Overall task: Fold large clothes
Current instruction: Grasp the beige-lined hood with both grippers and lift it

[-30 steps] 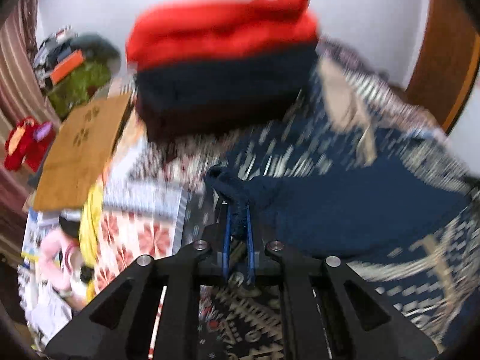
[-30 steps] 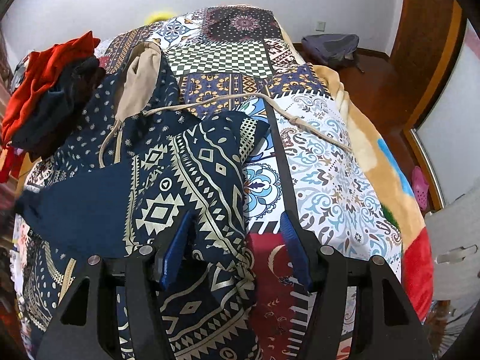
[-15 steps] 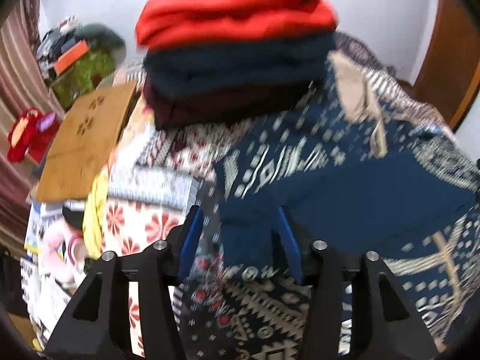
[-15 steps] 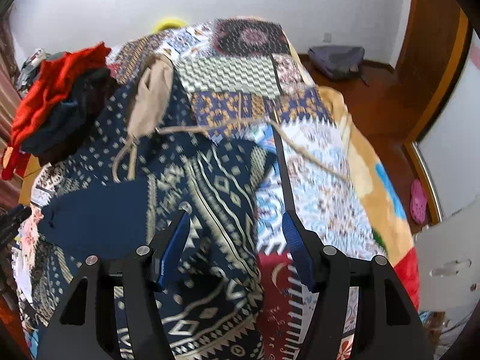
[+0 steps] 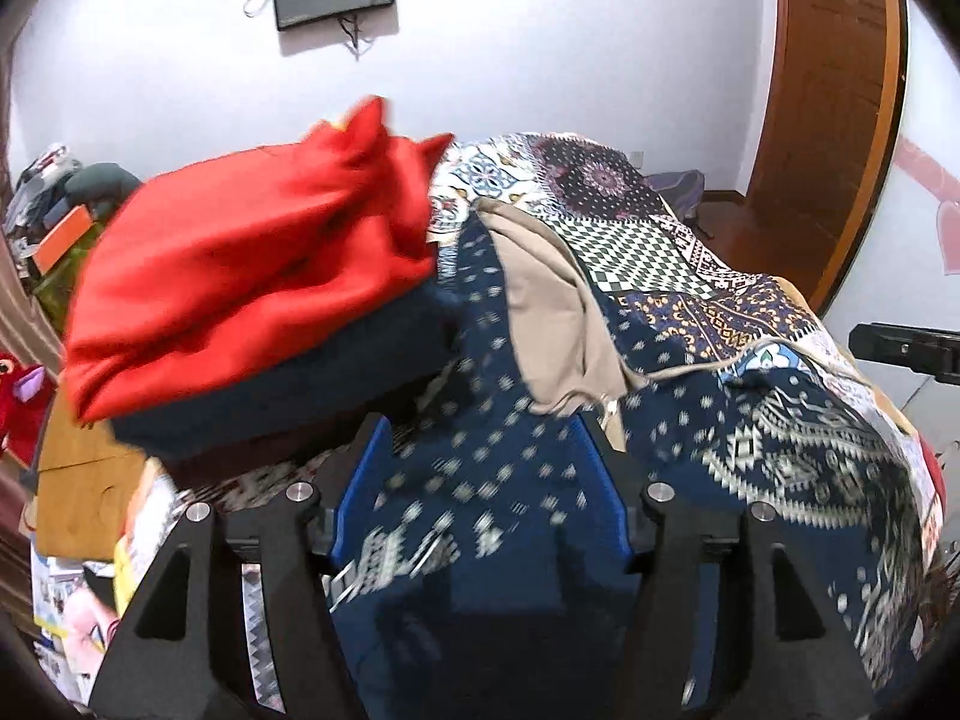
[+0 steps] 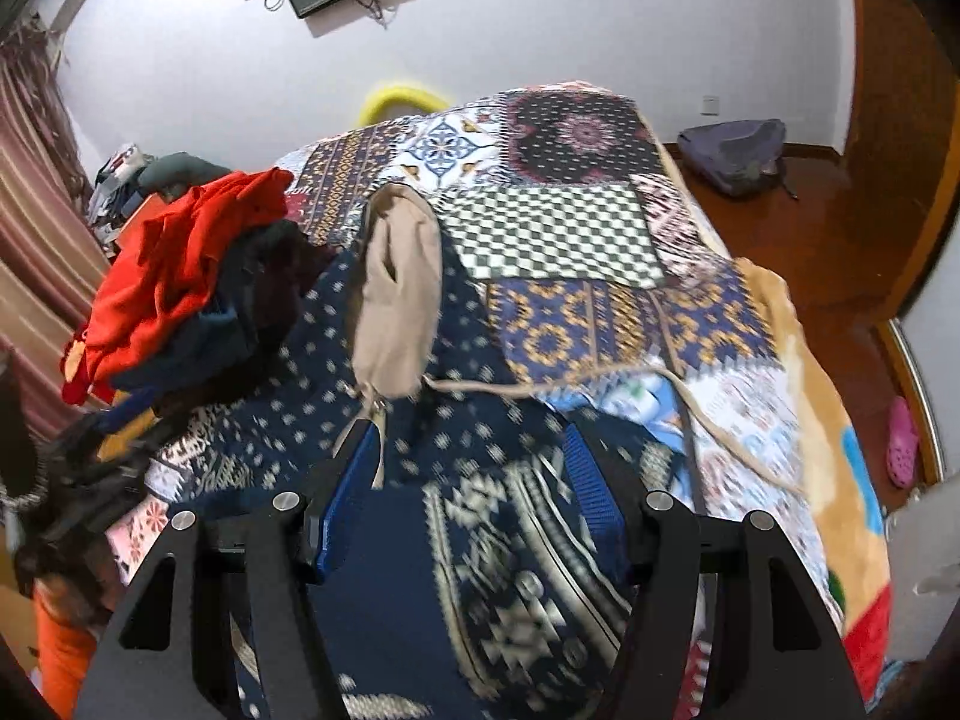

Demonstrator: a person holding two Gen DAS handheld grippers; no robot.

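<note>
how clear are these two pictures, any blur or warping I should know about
Left wrist view: the navy patterned garment between the blue pads is motion-smeared, the red folded top soft-edged, the door frame bowed by fisheye. Right wrist view: the garment's print smears near the lens, the patchwork bedspread farther off stays sharper.

The stack of folded clothes point(image 5: 252, 300), red on top, stands tall on the bed's left side, touching the navy patterned garment point(image 5: 480, 480), and blocks any pass to the left. The far half of the bed point(image 6: 558, 234), over the checkered quilt patch, lies flat and bare, open to a claw. A beige drawstring point(image 6: 690, 414) trails across the quilt right of the garment. The right edge of the bed drops to open wooden floor point(image 6: 828, 252).
</note>
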